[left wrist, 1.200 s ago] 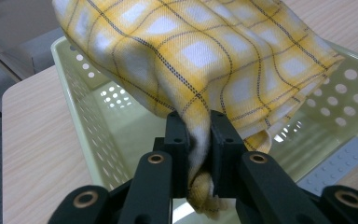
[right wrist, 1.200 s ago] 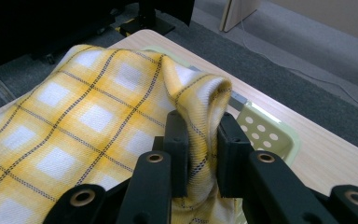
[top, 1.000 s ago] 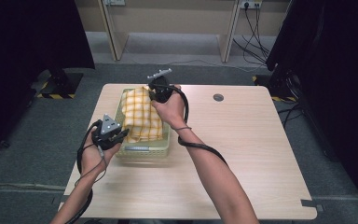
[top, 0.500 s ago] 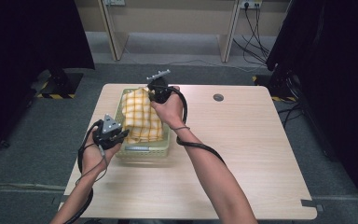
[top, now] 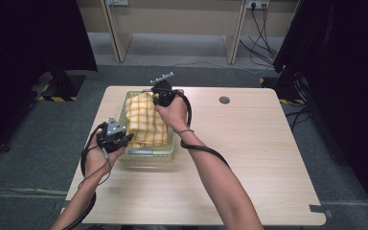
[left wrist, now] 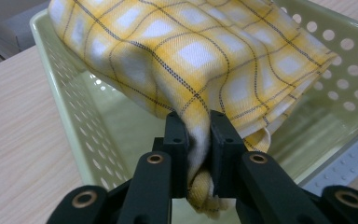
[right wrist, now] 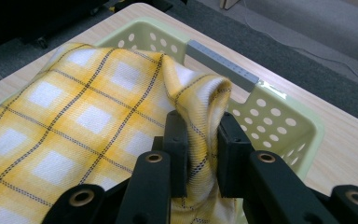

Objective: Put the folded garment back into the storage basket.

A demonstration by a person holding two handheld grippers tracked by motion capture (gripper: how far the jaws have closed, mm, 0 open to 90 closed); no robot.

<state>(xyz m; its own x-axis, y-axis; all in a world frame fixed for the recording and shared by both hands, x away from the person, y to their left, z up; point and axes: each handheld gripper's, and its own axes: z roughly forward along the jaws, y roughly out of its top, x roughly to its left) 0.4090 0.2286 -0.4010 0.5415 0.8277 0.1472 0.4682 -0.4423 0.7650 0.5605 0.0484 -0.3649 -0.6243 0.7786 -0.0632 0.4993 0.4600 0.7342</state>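
A yellow and white checked cloth (top: 146, 122) hangs stretched over a pale green perforated basket (top: 168, 152) on the table's left half. My left gripper (top: 126, 139) is at the basket's near left corner, shut on a bunched fold of the cloth (left wrist: 199, 154). My right gripper (top: 157, 98) is at the basket's far right corner, shut on the opposite corner of the cloth (right wrist: 200, 154). In the left gripper view the cloth (left wrist: 191, 51) is lifted off the basket floor (left wrist: 121, 140). In the right gripper view the cloth (right wrist: 74, 121) spreads across the basket (right wrist: 279, 116).
The basket has grey handle bars at its near end (top: 142, 152) and far end (right wrist: 221, 65). A round cable hole (top: 224, 100) sits at the table's far middle. Light wooden tabletop (top: 263, 158) stretches to the right of the basket. Cables trail from both grippers.
None of note: both grippers keep their hold on the cloth above the basket, and the right hand has barely shifted.
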